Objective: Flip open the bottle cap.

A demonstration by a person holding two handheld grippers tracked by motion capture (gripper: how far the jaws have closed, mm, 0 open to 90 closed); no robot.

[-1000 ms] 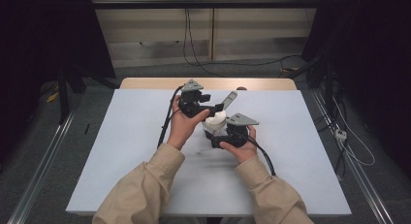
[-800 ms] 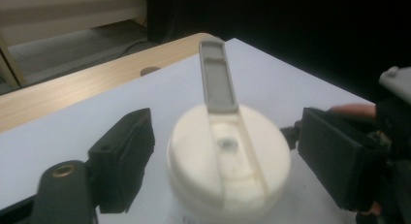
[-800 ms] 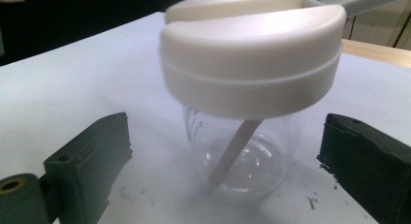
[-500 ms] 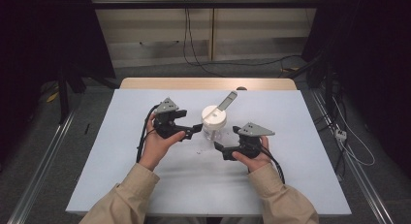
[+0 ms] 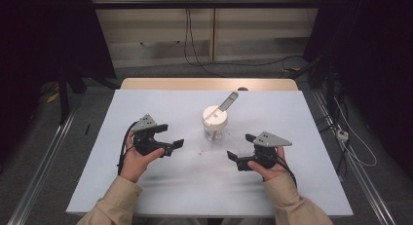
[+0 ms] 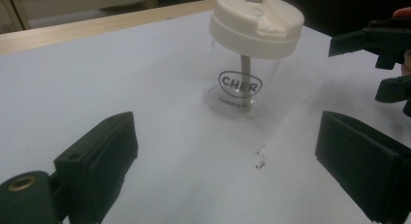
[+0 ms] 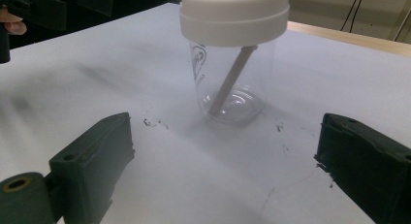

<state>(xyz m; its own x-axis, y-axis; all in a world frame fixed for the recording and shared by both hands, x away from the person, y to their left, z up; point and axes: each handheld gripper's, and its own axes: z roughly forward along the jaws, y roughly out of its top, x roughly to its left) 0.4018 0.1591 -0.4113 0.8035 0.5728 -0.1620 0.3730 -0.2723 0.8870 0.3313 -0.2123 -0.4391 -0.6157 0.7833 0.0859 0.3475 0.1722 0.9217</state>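
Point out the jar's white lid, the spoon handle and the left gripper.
white lid [image 5: 215, 115], high view, top face.
spoon handle [image 5: 228, 101], high view, flat grey end.
left gripper [image 5: 171, 148], high view, between its open jaws.

A white tabletop [image 5: 195, 186] with small dark specks [image 6: 260, 156] sits over a wooden table edge [image 5: 209, 84], while cables [image 5: 187, 40] hang down the back wall.
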